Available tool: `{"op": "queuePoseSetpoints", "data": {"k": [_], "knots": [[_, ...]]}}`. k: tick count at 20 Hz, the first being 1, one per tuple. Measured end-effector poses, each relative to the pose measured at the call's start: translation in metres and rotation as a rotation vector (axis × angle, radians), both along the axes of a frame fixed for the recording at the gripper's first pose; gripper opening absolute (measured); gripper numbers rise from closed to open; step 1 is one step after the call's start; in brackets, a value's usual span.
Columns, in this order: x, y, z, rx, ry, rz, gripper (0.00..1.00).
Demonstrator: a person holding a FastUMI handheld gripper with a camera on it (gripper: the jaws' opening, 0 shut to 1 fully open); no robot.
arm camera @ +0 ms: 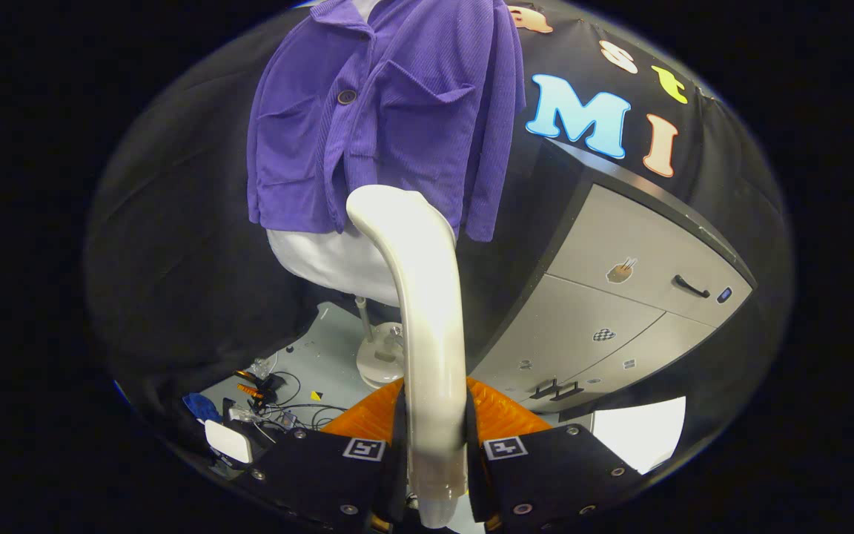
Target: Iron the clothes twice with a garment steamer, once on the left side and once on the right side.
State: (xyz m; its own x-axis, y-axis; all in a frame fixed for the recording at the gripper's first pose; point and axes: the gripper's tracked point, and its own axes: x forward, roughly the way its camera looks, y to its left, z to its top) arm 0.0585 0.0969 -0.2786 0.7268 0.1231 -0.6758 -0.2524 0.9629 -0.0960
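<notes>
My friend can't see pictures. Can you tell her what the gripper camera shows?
The gripper is shut on a white garment steamer, whose head reaches up toward the hem of a purple jacket. The jacket hangs on a white dress form on a stand. A grey cabinet is beside it, and cables lie on the floor below.

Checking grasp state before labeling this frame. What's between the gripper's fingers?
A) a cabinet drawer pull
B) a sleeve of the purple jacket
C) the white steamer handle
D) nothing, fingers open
C: both fingers of the gripper press on the white steamer, whose handle rises from between them and curves toward the purple jacket on the mannequin beyond; the grey cabinet stands off to the side, untouched.
</notes>
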Motion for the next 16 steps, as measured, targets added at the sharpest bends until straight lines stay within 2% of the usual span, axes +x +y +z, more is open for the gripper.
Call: {"op": "queuePoseSetpoints", "data": {"k": [4,10,16], "knots": [[-0.007,-0.003,0.054,0.061,-0.093,0.089,0.34],[0.003,0.019,0.171,0.150,-0.281,0.134,0.34],[0.032,0.069,0.275,0.227,-0.458,0.102,0.33]]}}
